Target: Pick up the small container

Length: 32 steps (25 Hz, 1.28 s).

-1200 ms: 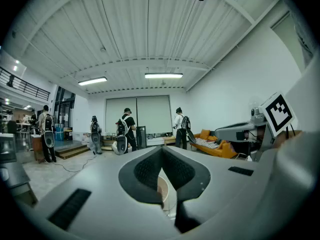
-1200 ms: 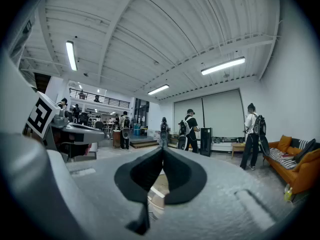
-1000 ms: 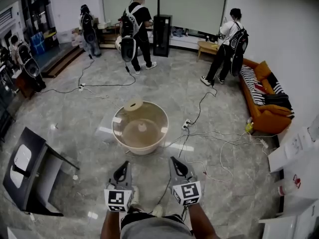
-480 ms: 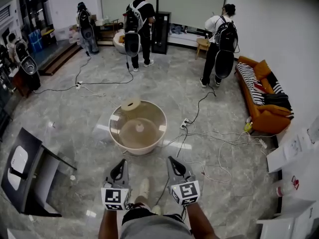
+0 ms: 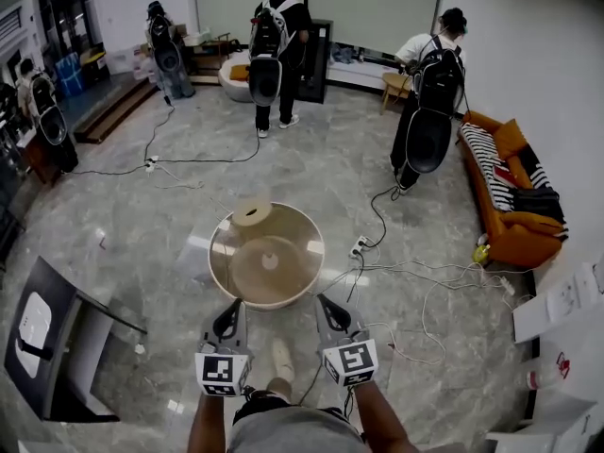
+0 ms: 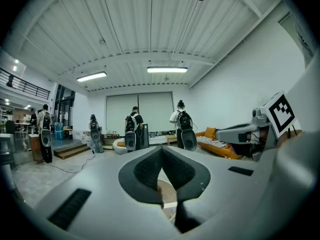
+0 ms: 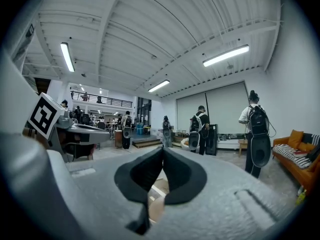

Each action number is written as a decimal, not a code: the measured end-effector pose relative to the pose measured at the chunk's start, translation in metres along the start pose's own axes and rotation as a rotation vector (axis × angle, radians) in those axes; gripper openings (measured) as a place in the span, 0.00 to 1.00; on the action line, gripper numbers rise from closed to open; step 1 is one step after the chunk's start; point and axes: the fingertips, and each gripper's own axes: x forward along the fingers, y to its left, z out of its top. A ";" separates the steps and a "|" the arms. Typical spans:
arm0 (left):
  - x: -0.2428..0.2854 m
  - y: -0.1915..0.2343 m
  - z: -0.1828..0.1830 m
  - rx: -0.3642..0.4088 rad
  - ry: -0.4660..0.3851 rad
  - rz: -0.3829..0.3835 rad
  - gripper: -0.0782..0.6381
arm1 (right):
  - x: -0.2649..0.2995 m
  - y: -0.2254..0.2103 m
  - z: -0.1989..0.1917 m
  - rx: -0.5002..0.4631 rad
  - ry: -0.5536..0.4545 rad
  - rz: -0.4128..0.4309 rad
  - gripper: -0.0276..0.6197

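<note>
Beige round table just ahead, we had left gripper and right gripper closed empty, small container on it untouched.

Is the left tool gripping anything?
No, the left tool has its jaws shut tip to tip with nothing held between them.

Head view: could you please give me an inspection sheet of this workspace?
Surface: round low table on a marble floor.
Job's things: small round container at the table's far rim, untouched.
Clutter: small white item at the table's centre.
Grippers: left gripper and right gripper shut, empty, at the table's near side.
Cables: white cables and power strip on the floor, right of the table.
Surroundings: people with backpacks, orange sofa, black stand.
</note>
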 end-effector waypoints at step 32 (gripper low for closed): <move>0.319 0.152 -0.084 -0.066 0.156 0.046 0.13 | 0.374 -0.110 -0.074 0.016 0.127 0.191 0.05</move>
